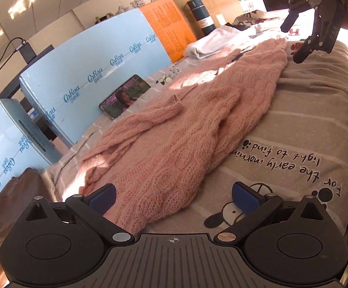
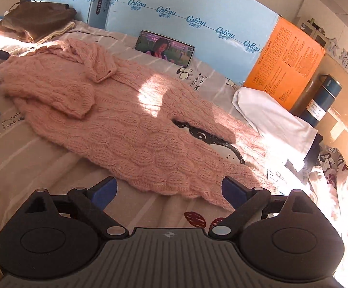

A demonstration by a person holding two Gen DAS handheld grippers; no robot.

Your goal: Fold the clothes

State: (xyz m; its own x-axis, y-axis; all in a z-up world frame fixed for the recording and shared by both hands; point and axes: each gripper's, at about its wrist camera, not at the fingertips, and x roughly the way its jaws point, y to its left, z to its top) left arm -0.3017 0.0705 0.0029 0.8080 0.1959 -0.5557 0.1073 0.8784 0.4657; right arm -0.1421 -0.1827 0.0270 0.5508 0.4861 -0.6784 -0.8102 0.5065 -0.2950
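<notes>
Pink knit sweater (image 1: 186,124) spread across the middle of the bedsheet (image 1: 306,120), left gripper (image 1: 174,196) released – nothing between its pads, right gripper (image 2: 169,192) likewise spread wide at lower frame, empty

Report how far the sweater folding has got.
Done: both sleeves of the pink knit sweater lie folded across its body. In hand: nothing; the left claw and right claw both stand open at opposite ends. Left: folding the long body over.
</notes>
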